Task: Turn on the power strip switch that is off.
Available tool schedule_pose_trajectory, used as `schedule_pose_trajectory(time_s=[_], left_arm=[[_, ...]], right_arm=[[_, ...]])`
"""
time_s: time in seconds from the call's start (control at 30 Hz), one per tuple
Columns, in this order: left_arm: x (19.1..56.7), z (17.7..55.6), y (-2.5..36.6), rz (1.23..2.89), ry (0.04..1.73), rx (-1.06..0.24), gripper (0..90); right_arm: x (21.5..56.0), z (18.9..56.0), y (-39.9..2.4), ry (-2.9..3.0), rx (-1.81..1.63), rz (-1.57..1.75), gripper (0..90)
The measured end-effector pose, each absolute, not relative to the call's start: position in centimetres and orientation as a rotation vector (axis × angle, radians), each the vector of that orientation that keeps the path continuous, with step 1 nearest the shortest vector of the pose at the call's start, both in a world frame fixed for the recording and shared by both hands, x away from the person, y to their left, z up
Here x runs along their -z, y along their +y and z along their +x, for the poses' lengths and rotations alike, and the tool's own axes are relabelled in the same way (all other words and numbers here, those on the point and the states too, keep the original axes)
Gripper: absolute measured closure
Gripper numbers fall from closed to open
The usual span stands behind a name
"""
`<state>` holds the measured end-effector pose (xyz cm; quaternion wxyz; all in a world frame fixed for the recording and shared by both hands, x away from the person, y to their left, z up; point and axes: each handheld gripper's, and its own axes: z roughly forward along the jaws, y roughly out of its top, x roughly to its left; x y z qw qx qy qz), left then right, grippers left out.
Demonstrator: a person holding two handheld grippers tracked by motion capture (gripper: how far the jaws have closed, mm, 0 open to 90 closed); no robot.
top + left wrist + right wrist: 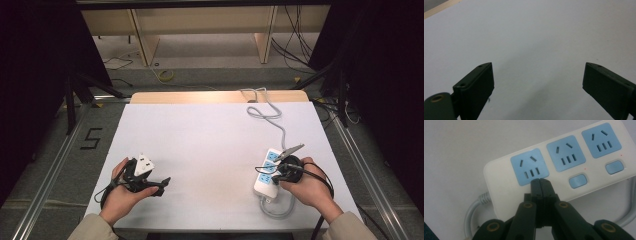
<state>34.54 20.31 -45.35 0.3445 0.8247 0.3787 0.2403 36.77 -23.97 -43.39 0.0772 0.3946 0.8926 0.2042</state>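
Observation:
A white power strip (261, 186) with three blue sockets lies on the white table (200, 145) at the near right. My right gripper (267, 171) hangs over it, held in a hand. In the right gripper view its jaws are pressed together with nothing between them, and the right gripper (540, 180) has its tips at the lower edge of the end socket on the power strip (564, 168). My left gripper (160, 186) rests at the near left in the other hand. The left gripper (537, 67) stands wide open over bare tabletop.
The strip's grey cable (272, 116) snakes off to the table's far edge, and another loop (280, 209) curls by the near edge. Two blue switches (578, 180) sit beside the sockets. Metal rails and a floor mark "5" (91, 138) flank the table.

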Motion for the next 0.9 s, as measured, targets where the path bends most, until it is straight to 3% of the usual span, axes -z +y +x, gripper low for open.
schedule_pose_trajectory(time_s=[0.9], left_arm=[[45.35, 34.45, 20.22, 2.141, 0.983, -0.619, 9.8]], right_arm=[[43.51, 37.22, -23.98, 2.687, -0.595, 1.238, 90.0]])
